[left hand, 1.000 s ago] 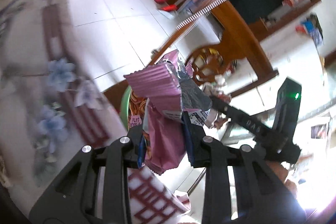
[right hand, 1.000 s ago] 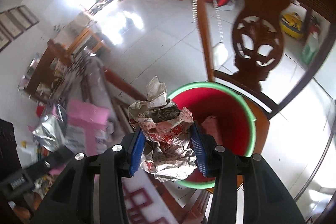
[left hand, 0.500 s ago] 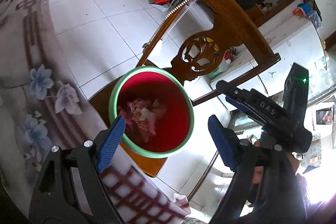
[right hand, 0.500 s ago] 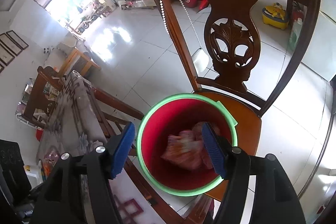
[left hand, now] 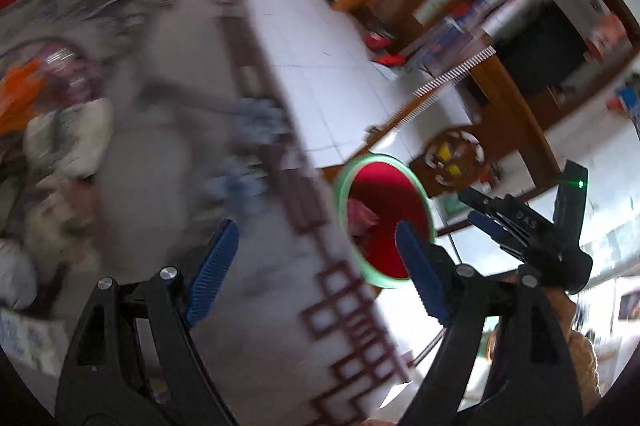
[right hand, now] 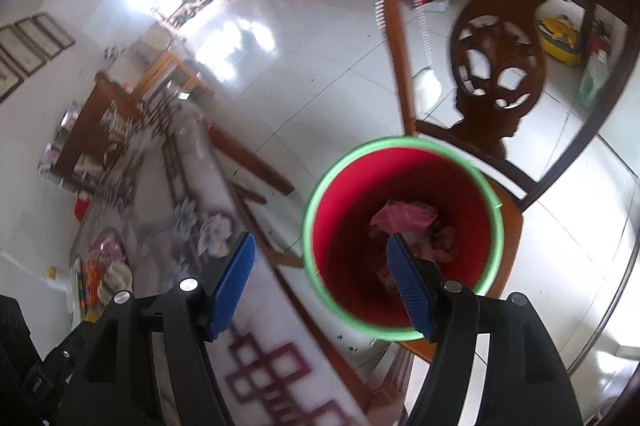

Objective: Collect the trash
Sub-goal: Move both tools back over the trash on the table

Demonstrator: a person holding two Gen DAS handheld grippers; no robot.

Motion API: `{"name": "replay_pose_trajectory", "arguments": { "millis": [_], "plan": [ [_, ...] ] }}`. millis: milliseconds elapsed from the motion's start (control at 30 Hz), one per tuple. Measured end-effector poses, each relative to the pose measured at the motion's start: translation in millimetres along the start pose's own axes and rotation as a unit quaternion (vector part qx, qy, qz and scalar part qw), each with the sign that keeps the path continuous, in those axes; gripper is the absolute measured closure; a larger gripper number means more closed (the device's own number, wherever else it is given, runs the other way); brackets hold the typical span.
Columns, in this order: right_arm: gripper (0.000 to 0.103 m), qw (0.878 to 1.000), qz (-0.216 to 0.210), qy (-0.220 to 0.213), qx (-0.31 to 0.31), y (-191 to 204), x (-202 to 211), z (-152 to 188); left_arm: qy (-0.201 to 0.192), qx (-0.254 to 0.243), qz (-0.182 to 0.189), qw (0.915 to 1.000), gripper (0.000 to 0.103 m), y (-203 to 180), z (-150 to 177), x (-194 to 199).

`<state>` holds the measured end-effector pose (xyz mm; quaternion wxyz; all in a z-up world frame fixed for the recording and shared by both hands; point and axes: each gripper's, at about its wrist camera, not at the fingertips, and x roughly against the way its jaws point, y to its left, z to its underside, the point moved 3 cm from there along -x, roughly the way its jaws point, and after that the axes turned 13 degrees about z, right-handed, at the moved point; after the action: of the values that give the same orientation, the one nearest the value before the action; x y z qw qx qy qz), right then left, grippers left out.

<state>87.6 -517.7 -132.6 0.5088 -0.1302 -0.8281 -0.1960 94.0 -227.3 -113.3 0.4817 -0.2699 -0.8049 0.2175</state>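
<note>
So the trash bin (right hand: 402,238) is a red bucket with a green rim, sitting on the seat of a carved wooden chair (right hand: 498,66) right beside the table (right hand: 256,310). Down in the bottom of it there's a pink wrapper (right hand: 404,216) on top of some crumpled brownish paper (right hand: 442,244). The left wrist view catches only a sliver of that pink stuff through the bin's mouth (left hand: 384,218).

The right gripper (right hand: 320,280) hangs just above the bin's near rim, blue pads spread wide with nothing between them. The left gripper (left hand: 316,270) is spread wide too and empty, out over the table edge, with the bin past its right finger. The right gripper also shows at the side of that view (left hand: 524,226).

The table has a grey cloth with blue flowers and a dark red lattice border. More rubbish (left hand: 52,130) is piled at its far left, orange, white and pinkish lumps, too blurred to name. The floor is glossy white tile (right hand: 280,58), with wooden furniture along the walls and a bright doorway at the back. The left view is heavily smeared, so the details there are mush.
</note>
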Motion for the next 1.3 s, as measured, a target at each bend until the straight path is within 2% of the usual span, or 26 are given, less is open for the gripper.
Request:
{"name": "replay_pose_trajectory", "arguments": {
  "millis": [233, 533, 733, 900, 1000, 1100, 1300],
  "plan": [
    [0.036, 0.998, -0.021, 0.008, 0.066, 80, 0, 31, -0.050, 0.041, -0.042, 0.9970, 0.025, 64, 19, 69],
    [0.036, 0.988, -0.042, 0.040, 0.144, 189, -2, 103, -0.064, 0.069, -0.083, 0.9921, 0.024, 140, 54, 143],
    [0.036, 0.973, -0.068, 0.047, 0.216, 265, 6, 156, -0.064, 0.094, -0.095, 0.9890, 0.024, 185, 79, 188],
    [0.036, 0.953, -0.091, 0.055, 0.283, 329, 11, 199, -0.064, 0.111, -0.101, 0.9866, 0.024, 212, 93, 212],
    [0.034, 0.944, -0.102, 0.065, 0.309, 356, 5, 218, -0.068, 0.113, -0.104, 0.9858, 0.024, 221, 98, 224],
    [0.034, 0.939, -0.101, 0.082, 0.317, 377, -9, 232, -0.069, 0.110, -0.107, 0.9857, 0.024, 227, 102, 234],
    [0.033, 0.941, -0.090, 0.117, 0.304, 392, -35, 244, -0.067, 0.117, -0.116, 0.9840, 0.024, 245, 113, 248]
  ]
}}
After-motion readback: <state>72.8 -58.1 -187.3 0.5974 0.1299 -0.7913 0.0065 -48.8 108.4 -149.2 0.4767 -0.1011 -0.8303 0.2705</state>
